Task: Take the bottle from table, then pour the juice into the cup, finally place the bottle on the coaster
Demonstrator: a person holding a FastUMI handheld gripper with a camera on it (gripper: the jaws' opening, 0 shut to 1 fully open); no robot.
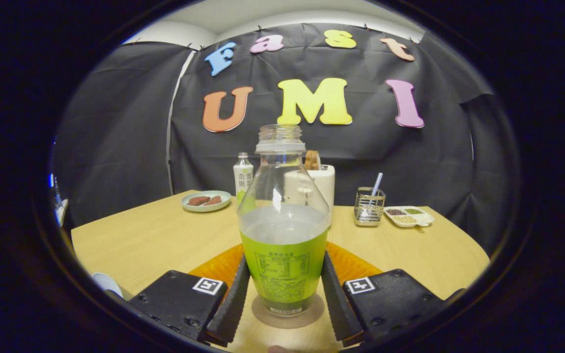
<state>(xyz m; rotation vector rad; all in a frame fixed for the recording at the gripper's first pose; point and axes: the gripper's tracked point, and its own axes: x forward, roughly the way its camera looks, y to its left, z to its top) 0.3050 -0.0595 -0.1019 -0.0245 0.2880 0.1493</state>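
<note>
You are setting the uncapped bottle upright on the coaster, tongs gripping its sides; next, open and back off toward 6 o'clock.

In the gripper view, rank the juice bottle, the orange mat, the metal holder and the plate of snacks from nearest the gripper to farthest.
1. Juice bottle: between the fingers of the gripper, standing on a round coaster.
2. Orange mat: just beyond the fingers, behind the bottle.
3. Metal holder and plate of snacks: both far back on the table, holder on the right, plate on the left; too close to call.
</note>
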